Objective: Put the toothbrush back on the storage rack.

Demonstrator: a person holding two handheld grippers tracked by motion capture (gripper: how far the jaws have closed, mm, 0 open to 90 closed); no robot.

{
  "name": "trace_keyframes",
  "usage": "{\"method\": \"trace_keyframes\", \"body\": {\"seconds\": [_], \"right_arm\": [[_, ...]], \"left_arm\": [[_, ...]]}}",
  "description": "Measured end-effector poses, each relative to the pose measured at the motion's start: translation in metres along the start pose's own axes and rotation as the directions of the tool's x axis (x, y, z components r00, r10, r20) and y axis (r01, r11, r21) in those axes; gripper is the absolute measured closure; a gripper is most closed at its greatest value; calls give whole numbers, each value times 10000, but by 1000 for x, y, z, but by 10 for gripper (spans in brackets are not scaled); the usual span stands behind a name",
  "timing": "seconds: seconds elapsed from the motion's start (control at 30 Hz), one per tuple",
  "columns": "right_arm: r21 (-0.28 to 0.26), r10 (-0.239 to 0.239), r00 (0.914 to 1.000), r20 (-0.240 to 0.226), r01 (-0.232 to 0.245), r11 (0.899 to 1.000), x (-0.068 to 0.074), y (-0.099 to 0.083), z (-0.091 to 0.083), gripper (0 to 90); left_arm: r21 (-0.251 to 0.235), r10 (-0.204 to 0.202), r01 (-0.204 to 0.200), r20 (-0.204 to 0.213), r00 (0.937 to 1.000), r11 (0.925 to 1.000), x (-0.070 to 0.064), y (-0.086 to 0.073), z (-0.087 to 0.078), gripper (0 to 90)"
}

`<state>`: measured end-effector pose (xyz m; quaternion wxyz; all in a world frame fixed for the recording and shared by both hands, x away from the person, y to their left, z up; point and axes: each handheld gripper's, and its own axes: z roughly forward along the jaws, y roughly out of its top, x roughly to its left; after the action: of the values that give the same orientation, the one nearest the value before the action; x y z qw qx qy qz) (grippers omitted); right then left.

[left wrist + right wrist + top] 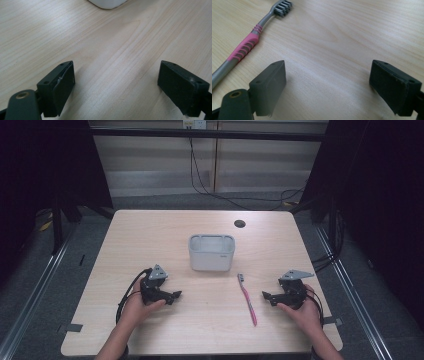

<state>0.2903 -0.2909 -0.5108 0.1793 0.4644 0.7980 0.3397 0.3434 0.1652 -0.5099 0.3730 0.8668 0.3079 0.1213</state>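
One toothbrush (247, 298) lies flat on the desk (150, 235), its long axis running mostly near-to-far in the high view with a slight slant: the bristled head points away from the person, toward the white container (211, 253), and the pink handle end points back toward the desk's near edge. In the right gripper view the toothbrush (247, 45) shows a grey neck, dark and pale bristles and a pink ribbed grip; no brand or writing can be read on it. Just to its right rests the right gripper (270, 296), fingers spread wide and holding nothing. Well apart, on the other side, the left gripper (174, 295) also rests with fingers wide apart and empty.
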Motion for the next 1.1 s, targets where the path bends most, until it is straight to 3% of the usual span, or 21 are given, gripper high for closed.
{"method": "trace_keyframes", "body": {"seconds": [0.23, 0.3, 0.33, 0.47, 0.7, 0.87, 1.1], "right_arm": [[974, 242, 9995, 217, -262, 9949, 10, 14, 0, 203], [1204, 415, 9991, -3, -412, 9919, 14, 20, 1, 221], [1579, 504, 9986, -150, -474, 9863, 19, 27, 2, 229], [1925, 628, 9970, -441, -532, 9799, 26, 40, 3, 246], [2656, 524, 9958, -755, -306, 9636, 38, 60, 7, 296], [3044, 564, 9939, -953, -249, 9522, 41, 69, 10, 317], [3095, 764, 9910, -1098, -390, 9501, 44, 80, 11, 340]], "left_arm": [[24, 43, -43, 22, 10000, 10000, 0, 0, 0, 136], [38, 47, -47, 21, 10000, 10000, 0, 0, 0, 136], [21, 46, -46, 23, 10000, 10000, 0, 0, 0, 136], [23, 47, -47, 27, 10000, 10000, 0, 0, 0, 136], [27, 47, -47, 28, 10000, 10000, 0, 0, 0, 136], [46, 45, -45, 36, 10000, 10000, 0, 0, 0, 134], [56, 74, -74, 37, 10000, 10000, 0, 0, 0, 130]]}}
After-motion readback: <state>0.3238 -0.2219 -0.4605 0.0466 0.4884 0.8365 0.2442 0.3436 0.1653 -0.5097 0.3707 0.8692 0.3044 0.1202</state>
